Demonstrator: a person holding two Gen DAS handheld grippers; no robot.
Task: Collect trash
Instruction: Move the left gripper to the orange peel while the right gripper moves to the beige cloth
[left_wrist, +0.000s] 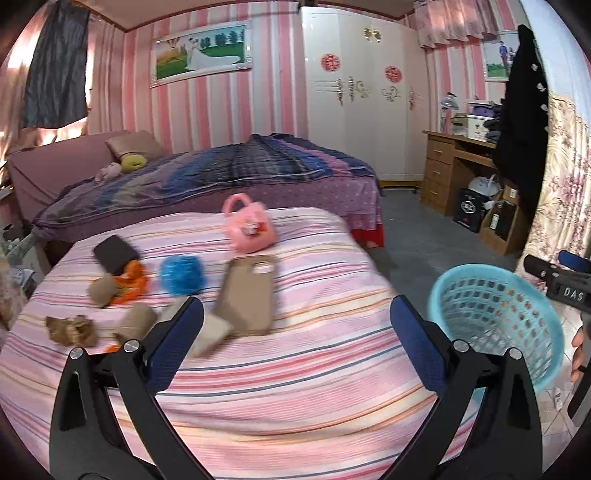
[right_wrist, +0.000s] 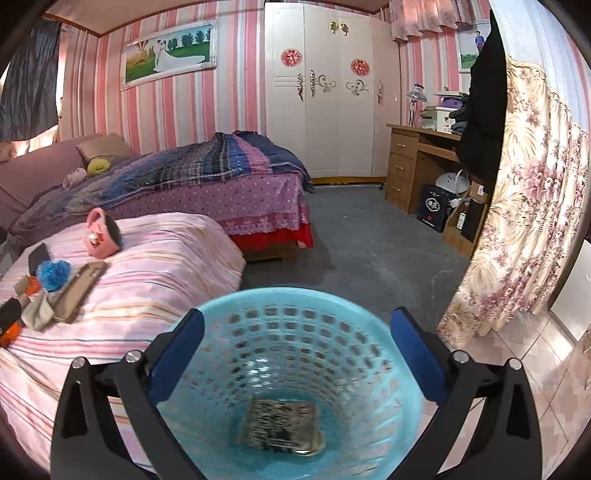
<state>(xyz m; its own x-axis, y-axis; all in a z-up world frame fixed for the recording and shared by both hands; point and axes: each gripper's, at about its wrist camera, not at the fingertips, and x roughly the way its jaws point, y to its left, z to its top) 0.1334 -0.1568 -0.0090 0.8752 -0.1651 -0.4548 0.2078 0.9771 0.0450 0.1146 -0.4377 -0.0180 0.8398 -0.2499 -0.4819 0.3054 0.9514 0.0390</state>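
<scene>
A basket (right_wrist: 291, 373) stands on the floor just right of a bed (left_wrist: 295, 369), a flat packet (right_wrist: 282, 428) lying in its bottom. On the bed, a phone case (left_wrist: 249, 295) lies right of a pom-pom (left_wrist: 181, 275), a toy handbag (left_wrist: 249, 227) behind them, paper scraps (left_wrist: 72, 328) at the left. A second bed (right_wrist: 207, 173) lies behind, a wardrobe (right_wrist: 325, 92) beyond, a counter (right_wrist: 417, 162) right.
</scene>
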